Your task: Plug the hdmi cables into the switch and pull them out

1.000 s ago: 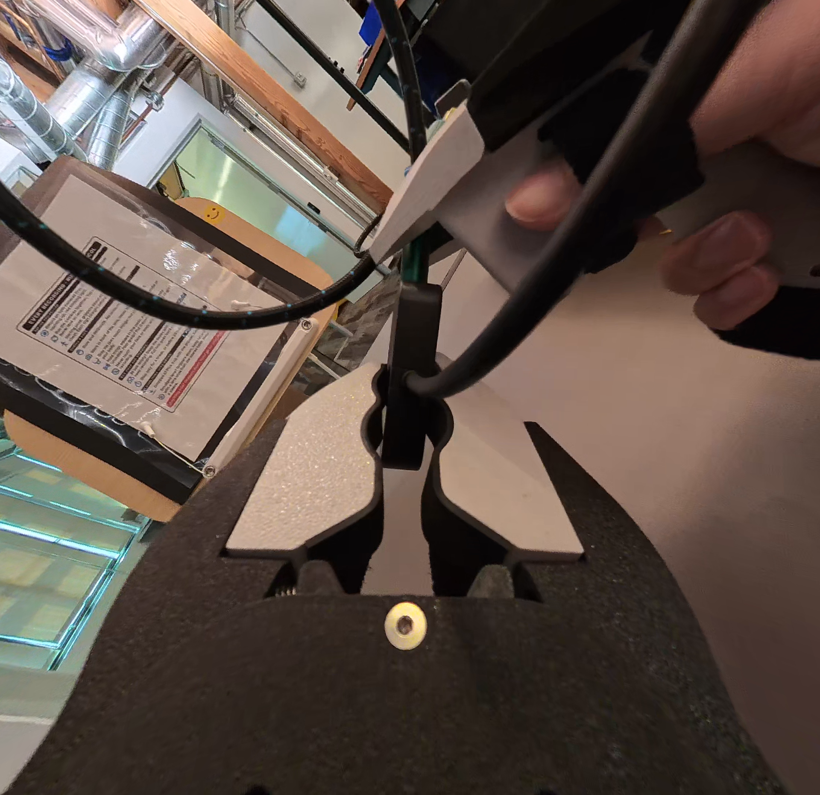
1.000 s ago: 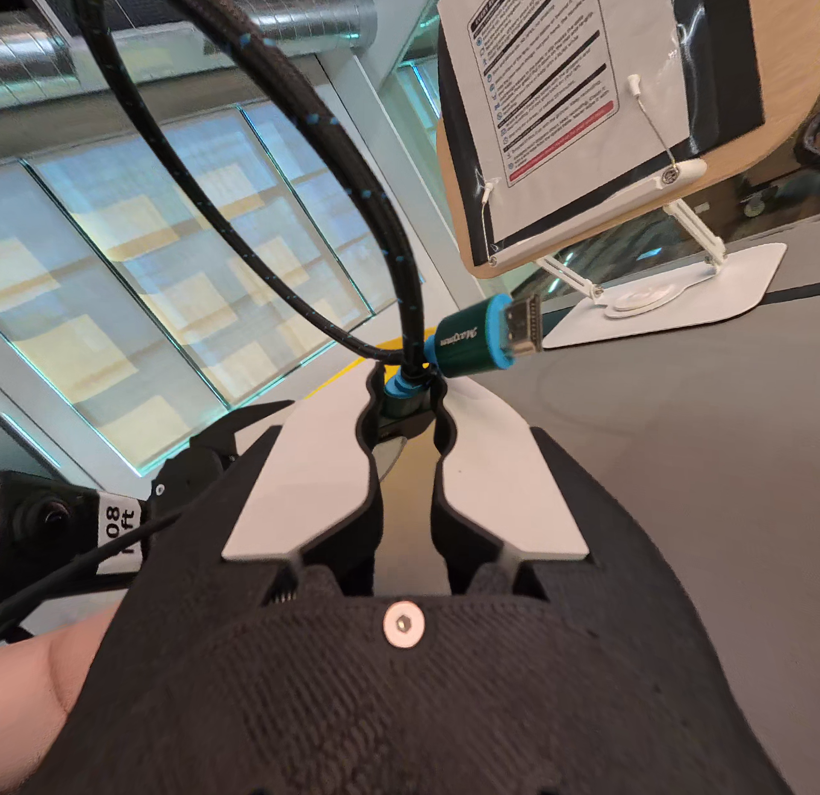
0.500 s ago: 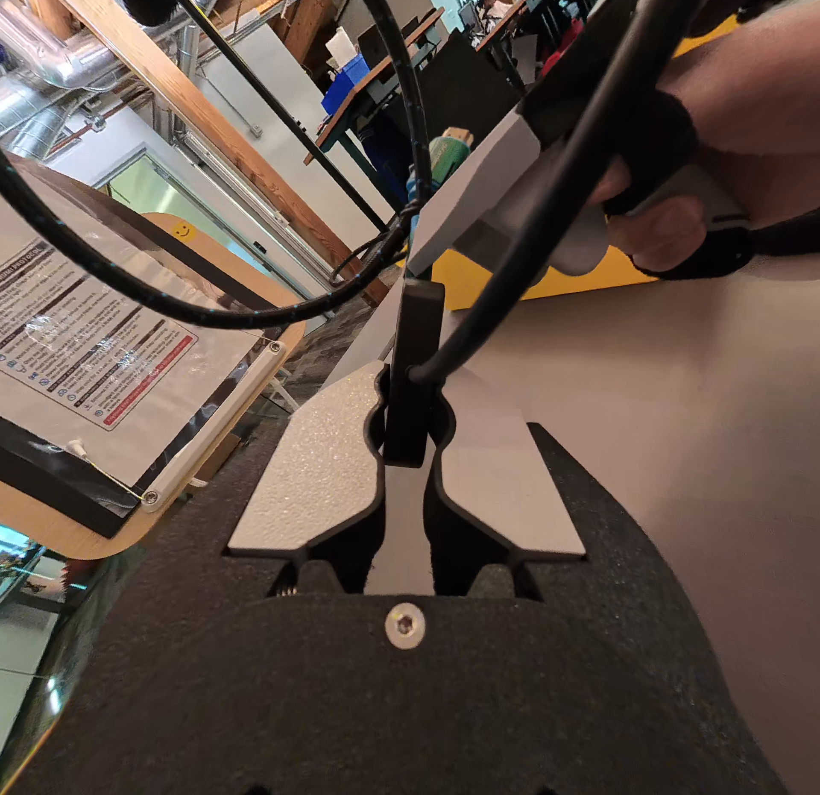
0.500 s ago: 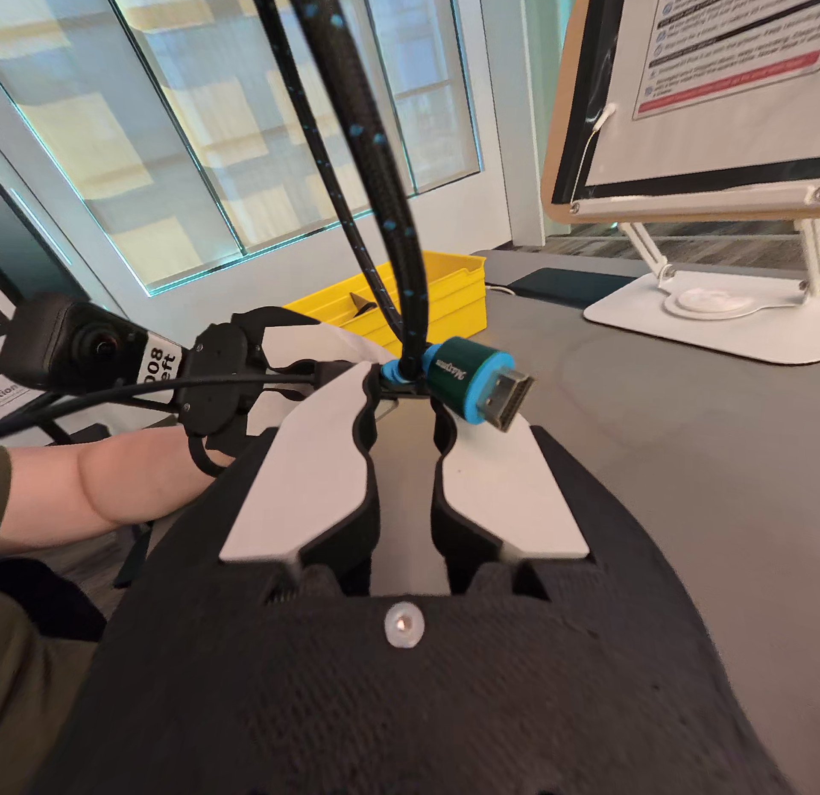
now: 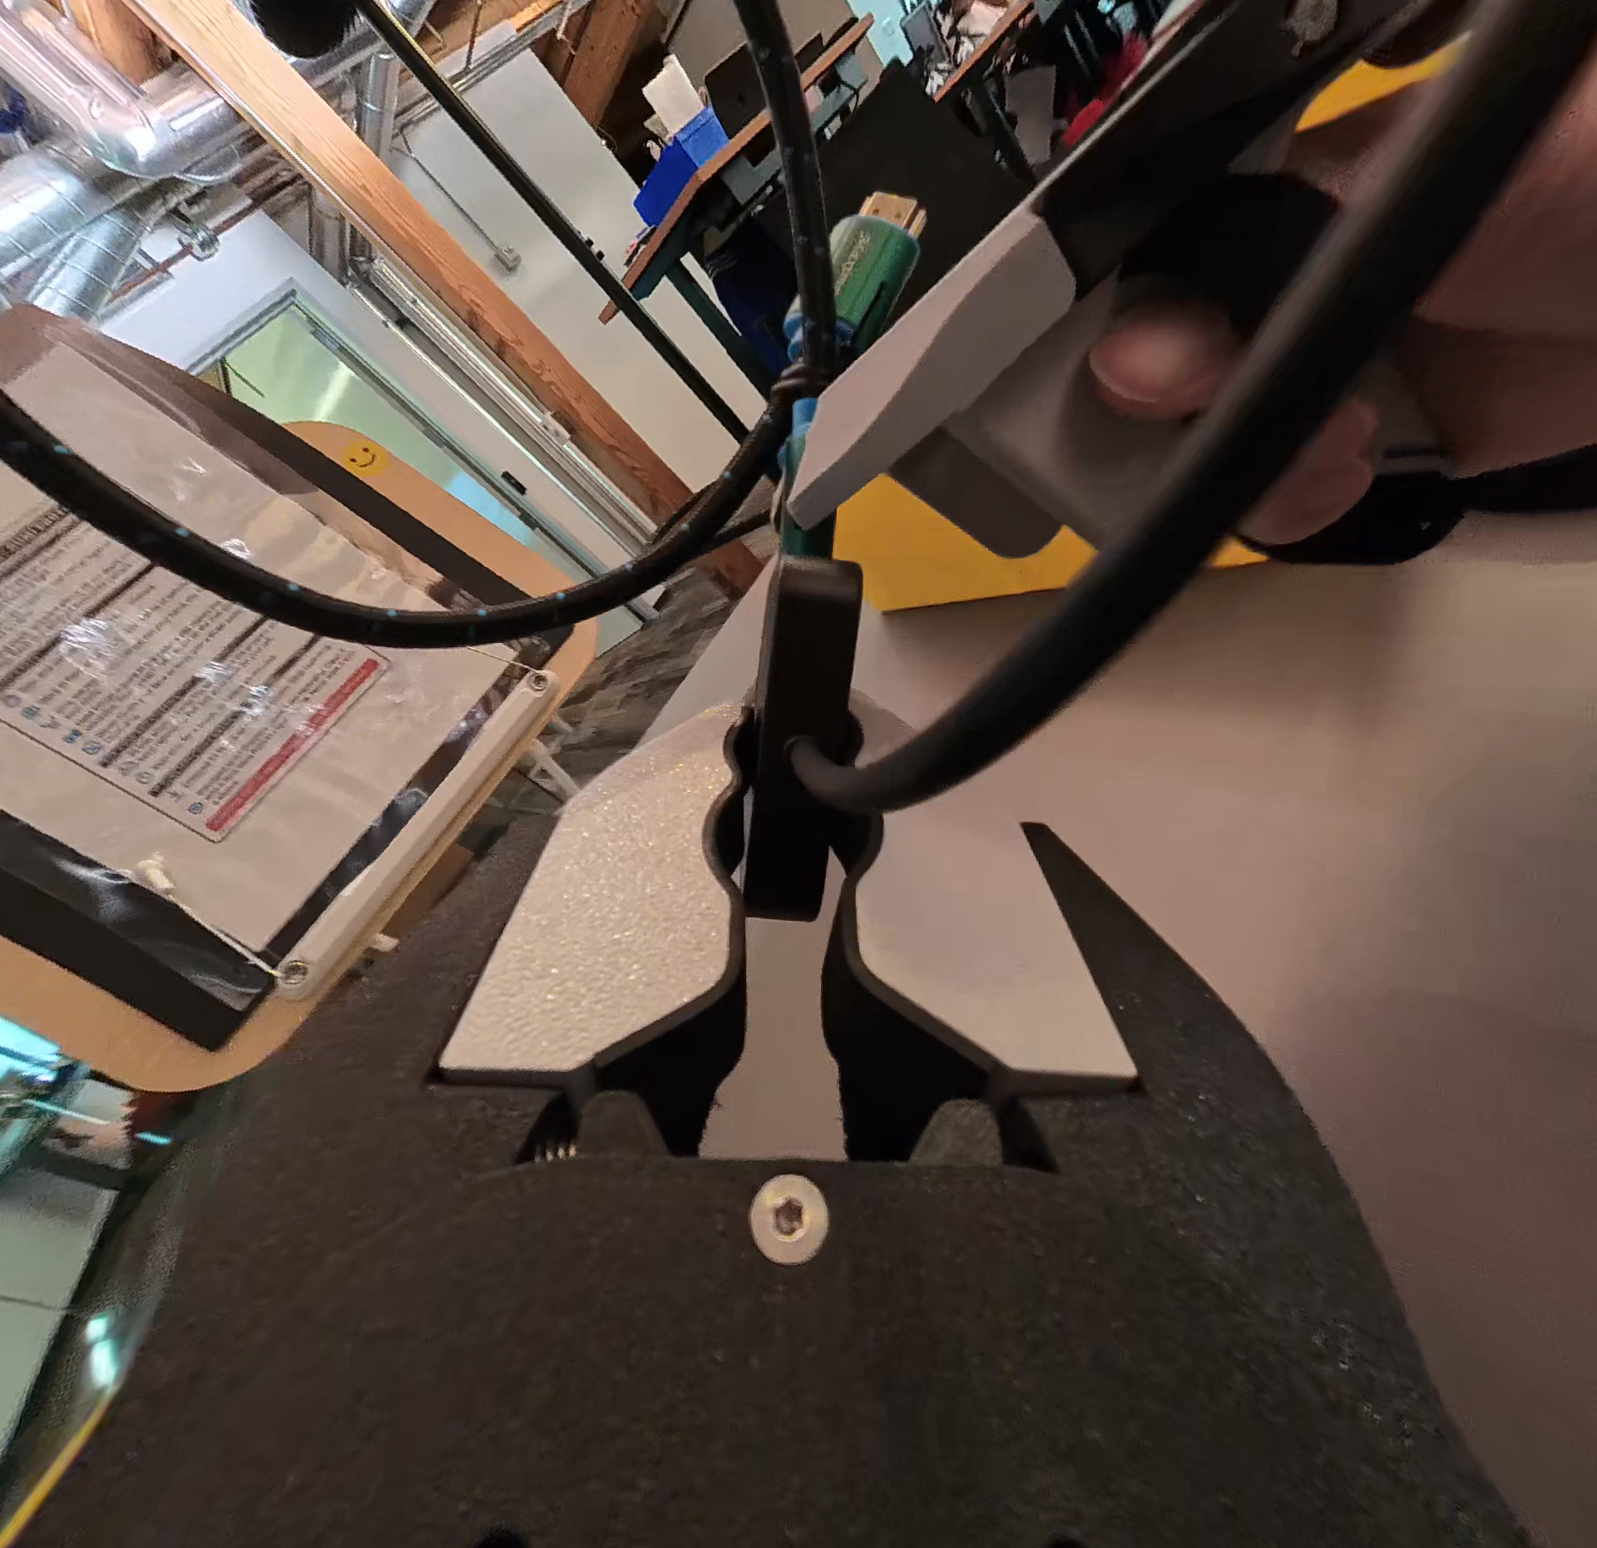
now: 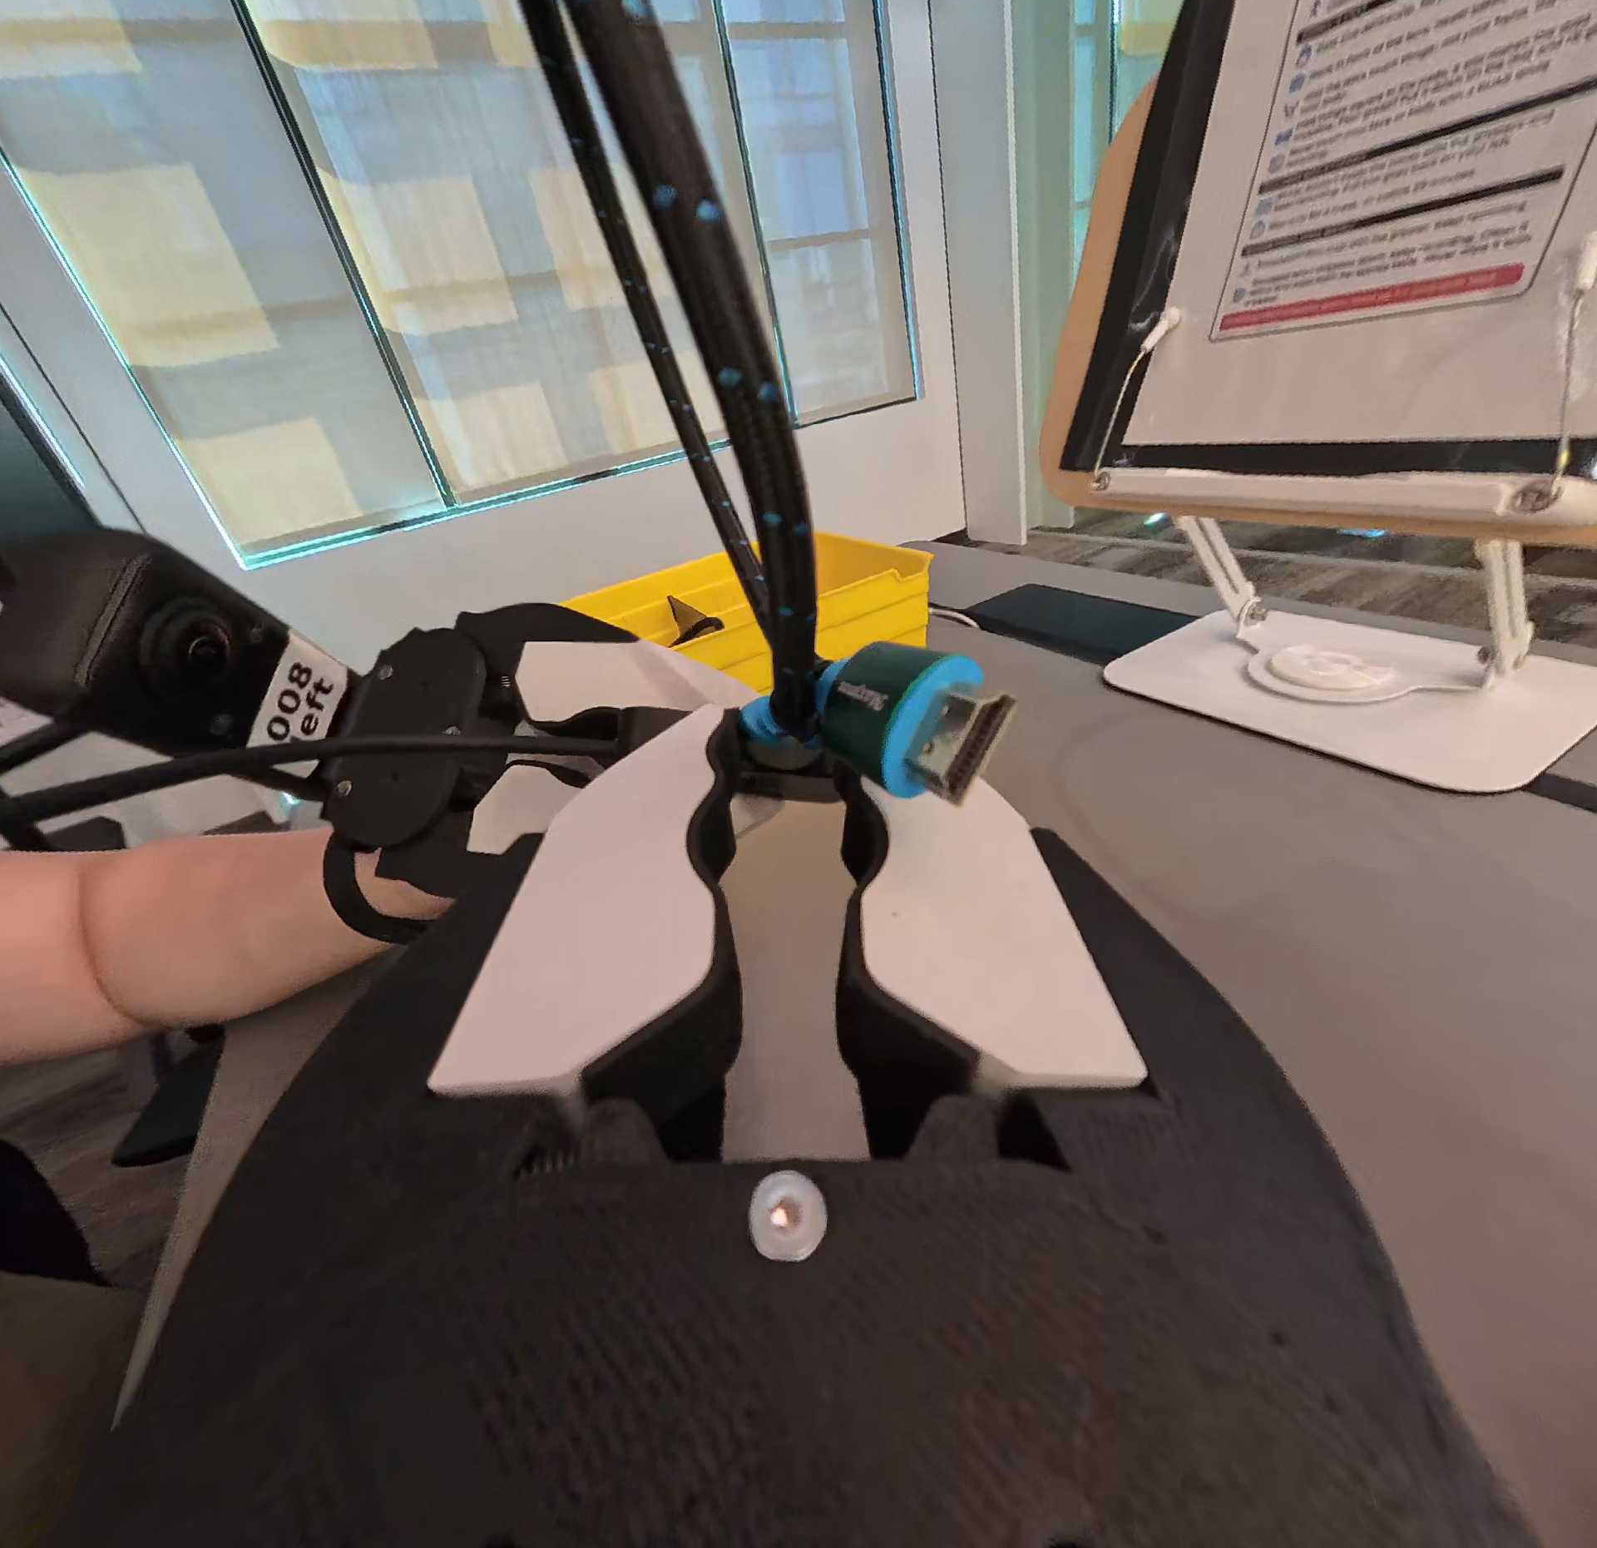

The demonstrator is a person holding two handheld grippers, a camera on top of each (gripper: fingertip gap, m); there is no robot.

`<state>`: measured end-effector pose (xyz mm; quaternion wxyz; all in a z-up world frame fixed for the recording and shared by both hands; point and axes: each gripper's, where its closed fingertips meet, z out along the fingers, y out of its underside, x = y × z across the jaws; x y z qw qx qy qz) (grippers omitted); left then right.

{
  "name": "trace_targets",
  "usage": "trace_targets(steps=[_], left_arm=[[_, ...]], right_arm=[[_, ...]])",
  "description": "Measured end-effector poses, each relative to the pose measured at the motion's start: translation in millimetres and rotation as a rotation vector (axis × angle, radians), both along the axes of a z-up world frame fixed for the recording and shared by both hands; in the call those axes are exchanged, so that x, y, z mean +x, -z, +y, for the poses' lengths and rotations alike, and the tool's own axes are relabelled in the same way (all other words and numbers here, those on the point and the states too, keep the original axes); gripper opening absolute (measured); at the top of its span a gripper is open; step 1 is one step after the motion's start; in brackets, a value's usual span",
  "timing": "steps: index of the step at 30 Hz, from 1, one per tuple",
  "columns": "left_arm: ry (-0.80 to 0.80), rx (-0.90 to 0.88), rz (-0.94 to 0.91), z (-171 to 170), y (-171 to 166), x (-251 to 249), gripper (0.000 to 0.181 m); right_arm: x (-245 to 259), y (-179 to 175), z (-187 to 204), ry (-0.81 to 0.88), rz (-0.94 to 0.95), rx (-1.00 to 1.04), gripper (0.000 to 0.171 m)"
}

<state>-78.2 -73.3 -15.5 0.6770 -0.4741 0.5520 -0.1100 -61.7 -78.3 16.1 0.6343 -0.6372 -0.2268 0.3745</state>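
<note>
- Left gripper [image 5: 793, 802], seen from its own wrist camera: fingers nearly together, clamped on a flat black switch [image 5: 802, 729] held edge-on and upright between the tips.
- Smooth black cable [image 5: 1123, 573] leaves the switch's right face at the fingertips and arcs up and right, past a person's hand [image 5: 1279, 400] holding the other tool.
- Right gripper [image 6: 782, 763]: fingers pinched on the blue strain-relief collar at the root of an HDMI plug [image 6: 907, 720]; a narrow gap shows between the pads farther back.
- Plug has a dark green barrel with a blue band and a bare metal connector; it points right and slightly downward, touching nothing and plugged into nothing.
- Braided black cable [image 6: 734, 340] with blue flecks rises steeply from the collar and out of the top edge.
- In the left wrist view the same green plug [image 5: 864, 271] sits above and behind the switch, apart from it, its metal tip aimed up and away; the braided cable [image 5: 346, 608] loops low to the left.
- Grey table [image 6: 1296, 945] lies below both tools.
- Yellow bin [image 6: 864, 608] stands at the far table edge; a white document stand [image 6: 1348, 694] carrying a printed sheet sits to the right.
</note>
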Motion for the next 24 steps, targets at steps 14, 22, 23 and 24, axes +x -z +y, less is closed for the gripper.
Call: trace_targets(steps=[14,22,23,24], left_arm=[[0.091,-0.508,0.004,12.2,33.0,-11.5,0.033],[0.061,-0.528,0.127,4.3,54.2,-3.3,0.031],[0.062,-0.531,0.131,3.7,55.0,-3.0,0.031],[0.064,-0.536,0.129,3.2,55.1,-2.7,0.031]], right_arm=[[97.0,-44.8,16.2,0.350,-0.310,0.097,0.021],[281.6,-10.2,77.9,0.791,-0.434,-0.561,0.021],[290.7,3.4,82.0,0.802,-0.448,-0.644,0.021],[298.2,16.1,86.4,0.814,-0.456,-0.710,0.021]])
